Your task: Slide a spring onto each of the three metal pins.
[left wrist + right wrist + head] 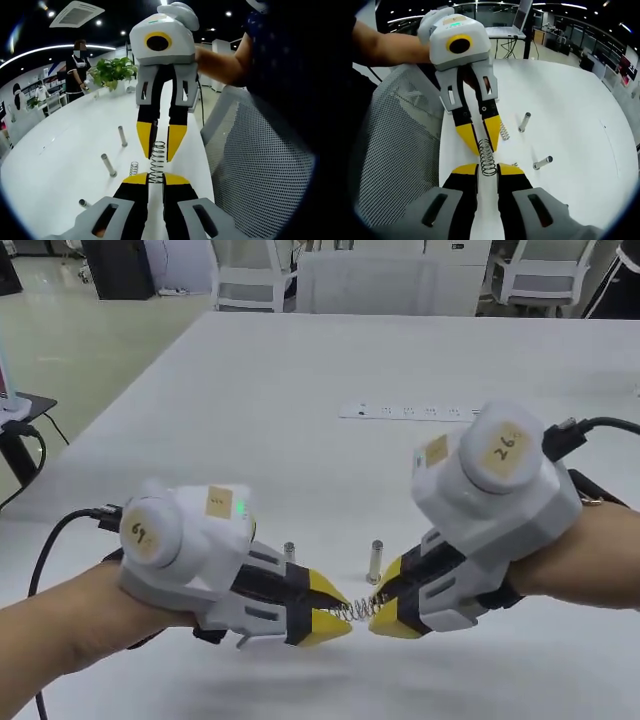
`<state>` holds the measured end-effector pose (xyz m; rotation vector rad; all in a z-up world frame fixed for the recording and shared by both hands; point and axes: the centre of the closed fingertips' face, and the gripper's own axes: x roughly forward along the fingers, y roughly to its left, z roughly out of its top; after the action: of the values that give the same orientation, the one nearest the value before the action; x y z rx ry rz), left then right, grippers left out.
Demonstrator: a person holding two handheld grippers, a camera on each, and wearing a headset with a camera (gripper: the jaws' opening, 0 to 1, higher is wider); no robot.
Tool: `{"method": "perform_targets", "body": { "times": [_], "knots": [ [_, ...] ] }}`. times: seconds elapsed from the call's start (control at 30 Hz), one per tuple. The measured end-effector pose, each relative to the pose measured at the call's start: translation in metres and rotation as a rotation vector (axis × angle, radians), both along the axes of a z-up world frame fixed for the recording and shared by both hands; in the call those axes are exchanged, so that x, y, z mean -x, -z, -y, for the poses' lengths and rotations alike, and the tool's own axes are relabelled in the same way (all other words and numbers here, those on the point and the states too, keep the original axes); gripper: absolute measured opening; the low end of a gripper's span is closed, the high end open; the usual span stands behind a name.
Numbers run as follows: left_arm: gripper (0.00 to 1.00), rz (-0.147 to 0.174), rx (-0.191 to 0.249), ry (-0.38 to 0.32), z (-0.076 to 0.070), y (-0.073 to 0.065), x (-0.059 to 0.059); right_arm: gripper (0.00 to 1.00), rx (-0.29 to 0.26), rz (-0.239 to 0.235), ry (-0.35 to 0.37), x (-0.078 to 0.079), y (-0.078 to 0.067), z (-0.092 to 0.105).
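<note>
Lee: left tool (156, 176) nearest, jaws narrow, pinching one end of the spring (157, 159) at the yellow tips
Sam: right tool?
Lee: right tool (488, 169) also narrow, clamped on the other end. tools point tip to tip, spring spans the short gap between them, low over the bench (300, 390)
Sam: so one spring, two tools on it
Lee: yes, one end each (middle coils bare, roughly straight)
Sam: where are the pins
Lee: three on the bench, off to one side of the held spring. left gripper view: far pin (122, 136) and middle pin (108, 165) upright, both bare metal. near pin (84, 203) sits at the edge of view, cannot tell its tilt
Sam: any other spring?
Lee: loose spring (133, 168) on the bench, between middle pin and the held spring, just beside the pin, not touching it
Sam: head view agree?
Lee: yes, two pins standing just beyond the tool tips
Sam: anything else around
Lee: power strip (410, 412) on the bench, well beyond the tools. mesh chair (260, 165) against the bench edge, plant (112, 72) and a person (77, 62) standing at the far end
</note>
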<state>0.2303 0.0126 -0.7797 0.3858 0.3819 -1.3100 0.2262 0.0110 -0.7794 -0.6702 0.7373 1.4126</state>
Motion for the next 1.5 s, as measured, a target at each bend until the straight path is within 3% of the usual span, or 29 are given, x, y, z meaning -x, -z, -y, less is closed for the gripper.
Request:
{"method": "perform_targets", "body": {
  "times": [0.87,1.3,1.5],
  "knots": [
    [0.02,-0.007,0.023,-0.017,0.001,-0.004,-0.001,0.09,-0.007,0.004,-0.011,0.002,-0.010,-0.010],
    [0.02,-0.029,0.064,-0.031,0.002,-0.008,-0.003,0.09,-0.040,0.004,-0.002,0.001,-0.018,-0.015],
    [0.02,-0.038,0.081,-0.041,0.001,-0.010,-0.005,0.09,-0.031,0.002,-0.001,-0.001,-0.019,-0.017]
  ]
}}
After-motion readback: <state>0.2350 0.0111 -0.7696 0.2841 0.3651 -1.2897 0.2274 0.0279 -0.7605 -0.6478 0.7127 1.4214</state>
